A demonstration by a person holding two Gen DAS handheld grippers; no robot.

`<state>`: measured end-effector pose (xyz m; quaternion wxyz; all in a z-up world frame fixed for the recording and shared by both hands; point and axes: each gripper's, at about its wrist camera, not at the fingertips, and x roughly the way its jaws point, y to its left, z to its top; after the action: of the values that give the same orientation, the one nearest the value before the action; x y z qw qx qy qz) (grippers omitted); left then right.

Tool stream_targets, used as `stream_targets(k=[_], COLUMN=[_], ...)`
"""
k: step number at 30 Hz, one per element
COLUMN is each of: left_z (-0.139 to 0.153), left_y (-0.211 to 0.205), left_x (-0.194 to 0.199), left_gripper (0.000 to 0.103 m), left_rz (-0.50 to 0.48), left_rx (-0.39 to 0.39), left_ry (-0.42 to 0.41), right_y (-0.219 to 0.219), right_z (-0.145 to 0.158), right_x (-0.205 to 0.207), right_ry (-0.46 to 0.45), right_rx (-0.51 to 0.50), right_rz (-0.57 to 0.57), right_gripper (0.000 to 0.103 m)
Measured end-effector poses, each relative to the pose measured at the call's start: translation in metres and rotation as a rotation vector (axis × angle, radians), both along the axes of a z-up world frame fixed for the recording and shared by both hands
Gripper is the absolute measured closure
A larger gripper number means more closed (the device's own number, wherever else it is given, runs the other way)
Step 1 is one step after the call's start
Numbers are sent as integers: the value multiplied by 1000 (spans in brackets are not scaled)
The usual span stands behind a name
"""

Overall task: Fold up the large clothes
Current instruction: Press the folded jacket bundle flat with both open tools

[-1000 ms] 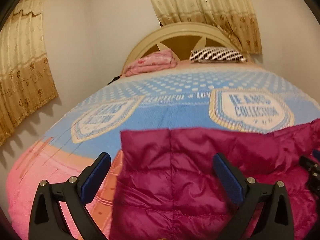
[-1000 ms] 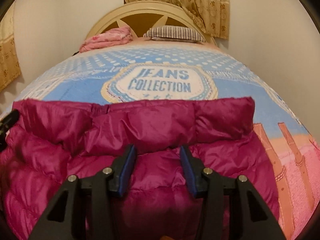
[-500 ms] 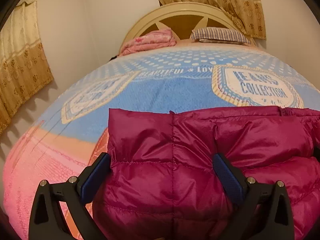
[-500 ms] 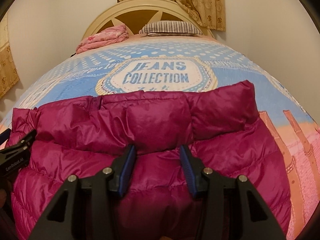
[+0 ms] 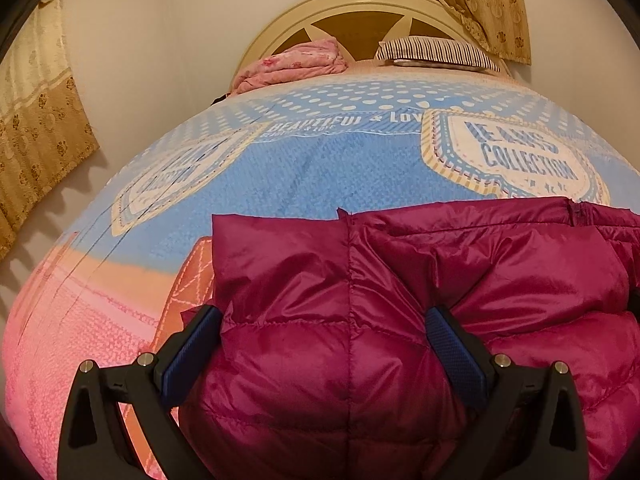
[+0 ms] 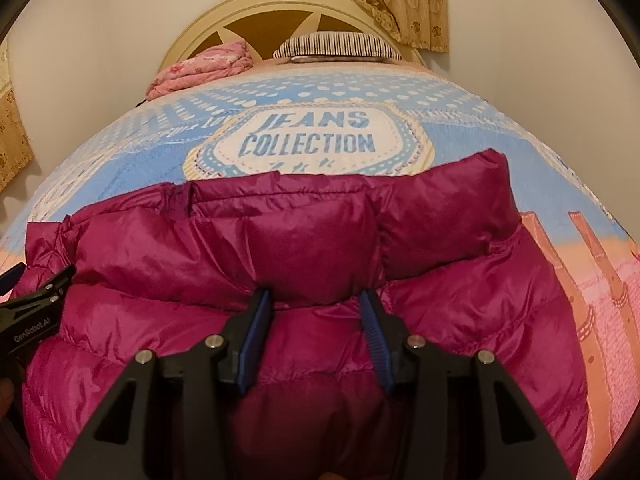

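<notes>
A magenta puffer jacket (image 5: 400, 280) lies across the near end of the bed, its far edge just short of the "JEANS COLLECTION" print. My left gripper (image 5: 322, 316) stands wide open low over the jacket's left part. Puffy fabric bulges up between its blue pads (image 5: 192, 356), and the left pad lies along the jacket's left edge. In the right wrist view the jacket (image 6: 320, 240) fills the foreground. My right gripper (image 6: 314, 300) is partly closed, pinching a thick fold of the jacket. The left gripper (image 6: 36, 276) shows at the left edge there.
The bedspread (image 5: 300, 168) is blue with white prints, turning pink and orange at the near end. A folded pink blanket (image 5: 296, 62) and a striped pillow (image 5: 436, 52) lie by the headboard (image 5: 360, 12). Curtains hang on the left and behind the bed.
The left gripper has sunk and tipped down onto the jacket, which now fills the space between its fingers. The right gripper keeps its hold and has barely moved.
</notes>
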<state>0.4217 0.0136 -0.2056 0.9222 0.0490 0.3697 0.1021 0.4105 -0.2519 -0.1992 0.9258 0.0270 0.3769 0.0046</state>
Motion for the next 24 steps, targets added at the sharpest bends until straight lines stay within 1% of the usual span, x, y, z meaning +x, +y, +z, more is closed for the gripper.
stream_targets(k=[6, 15, 24], left_z=[-3, -8, -10], left_y=[1, 0, 0], left_x=[3, 8, 10], left_gripper=[1, 1, 1], left_rz=[-7, -14, -15], left_rx=[-12, -17, -11], left_ry=[24, 59, 72], right_y=[-1, 3, 8], right_z=[-3, -6, -9], right_x=[3, 7, 9], right_ry=[22, 48, 67], right_rx=[7, -23, -63], right_rz=[0, -1, -3], right_gripper=[54, 53, 53])
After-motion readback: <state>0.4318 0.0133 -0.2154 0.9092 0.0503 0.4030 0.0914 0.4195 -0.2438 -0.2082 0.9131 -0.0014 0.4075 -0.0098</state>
